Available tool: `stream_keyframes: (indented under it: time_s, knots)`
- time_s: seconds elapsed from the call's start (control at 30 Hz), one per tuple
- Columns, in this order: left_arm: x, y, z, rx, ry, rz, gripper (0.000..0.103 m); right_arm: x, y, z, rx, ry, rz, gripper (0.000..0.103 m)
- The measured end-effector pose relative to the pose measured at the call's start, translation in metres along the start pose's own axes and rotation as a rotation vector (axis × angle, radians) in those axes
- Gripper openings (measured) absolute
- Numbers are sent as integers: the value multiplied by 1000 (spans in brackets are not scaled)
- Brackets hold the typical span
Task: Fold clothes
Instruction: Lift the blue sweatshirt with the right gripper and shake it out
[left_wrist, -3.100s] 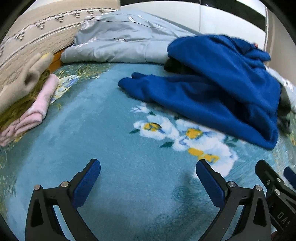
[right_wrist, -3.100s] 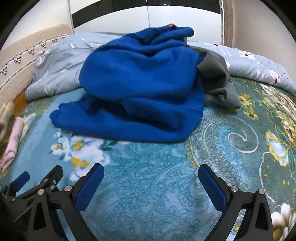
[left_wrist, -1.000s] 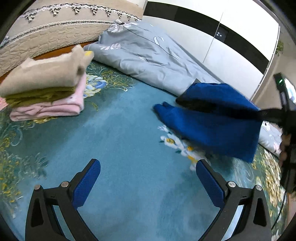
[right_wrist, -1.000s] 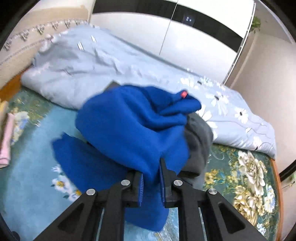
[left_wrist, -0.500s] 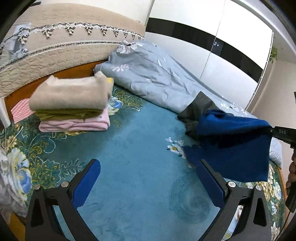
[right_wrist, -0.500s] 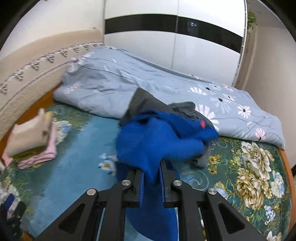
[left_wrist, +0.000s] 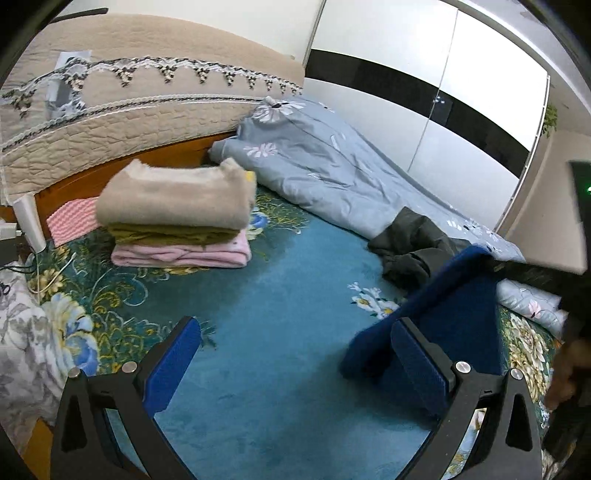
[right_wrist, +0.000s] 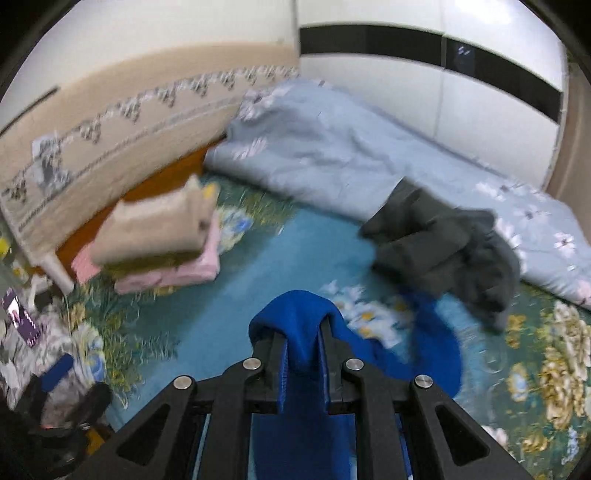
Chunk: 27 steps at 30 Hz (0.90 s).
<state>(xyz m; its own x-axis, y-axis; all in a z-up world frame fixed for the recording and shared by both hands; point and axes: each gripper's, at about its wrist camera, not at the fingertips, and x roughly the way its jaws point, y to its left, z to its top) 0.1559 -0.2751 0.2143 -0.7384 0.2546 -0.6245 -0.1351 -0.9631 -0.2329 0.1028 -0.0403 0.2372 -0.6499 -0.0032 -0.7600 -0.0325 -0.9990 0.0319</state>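
While left gripper (left_wrist: 293, 356) gapes, right gripper (right_wrist: 303, 349) pinches blue garment (right_wrist: 295, 321).

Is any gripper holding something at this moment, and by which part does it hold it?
The right gripper is shut on a bunched fold of the blue fleece garment; which part cannot be told. The left gripper is open and empty.

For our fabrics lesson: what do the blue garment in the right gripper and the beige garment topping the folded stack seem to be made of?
Blue garment: probably fleece, matte, thick, bending in soft rounded folds. Beige garment: likely a fuzzy knit or plush, with a hazy, napped edge. Both are guesses from look alone.
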Motion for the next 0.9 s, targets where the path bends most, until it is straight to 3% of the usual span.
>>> stream_keyframes:
  time_s: [0.1, 0.47, 0.57, 0.6, 0.63, 0.77, 0.9]
  knots:
    - [1, 8, -4, 15, 13, 17, 103, 32, 3, -10, 34, 63, 24, 14]
    - [32, 11, -21, 19, 129, 79, 103, 63, -47, -50, 243, 168, 196, 21]
    - [37, 7, -28, 7, 157, 84, 103, 71, -61, -61, 300, 196, 243, 33]
    - [39, 3, -30, 5, 167, 79, 103, 74, -65, -65, 319, 205, 259, 45]
    - [42, -1, -32, 8, 176, 75, 103, 67, -73, -68, 319, 191, 266, 51]
    - [46, -21, -40, 49, 195, 68, 103, 36, -115, -82, 375, 117, 244, 53]
    - [47, -39, -47, 83, 208, 60, 103, 18, -174, -114, 508, 85, 155, 56]
